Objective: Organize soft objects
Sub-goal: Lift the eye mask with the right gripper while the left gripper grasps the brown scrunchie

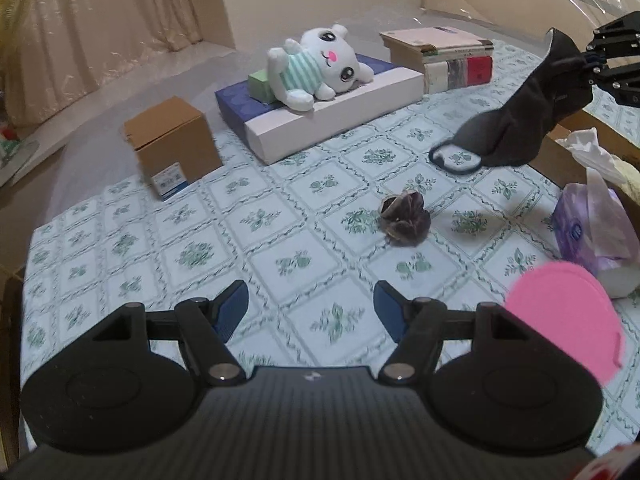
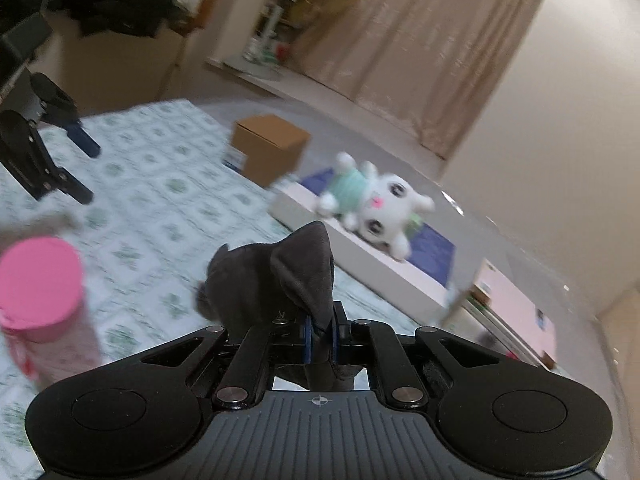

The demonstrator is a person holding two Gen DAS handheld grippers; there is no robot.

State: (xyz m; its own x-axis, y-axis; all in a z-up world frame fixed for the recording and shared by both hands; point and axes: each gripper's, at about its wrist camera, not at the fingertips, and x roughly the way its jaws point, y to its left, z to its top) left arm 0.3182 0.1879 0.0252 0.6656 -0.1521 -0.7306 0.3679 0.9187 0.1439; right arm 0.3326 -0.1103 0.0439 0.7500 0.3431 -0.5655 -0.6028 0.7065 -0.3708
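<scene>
Hanging from the right gripper (image 2: 320, 340), whose jaws are clamped on its upper edge, the dark grey fabric face mask (image 1: 532, 120) dangles above the green-patterned tablecloth (image 1: 200, 240), beside the open cardboard box (image 1: 600, 128). Carry step, seemingly; next calls for a drop spot. Left gripper (image 1: 311, 312) hovers wide, empty, short of the small brown crumpled pouch (image 1: 404, 216).

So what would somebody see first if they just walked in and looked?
Probably the white plush toy in a striped shirt, lying on the blue and white box at the back of the flowered tablecloth. Next, the dark cloth face mask dangling from the shut right gripper, and the bright pink lid nearby.
</scene>
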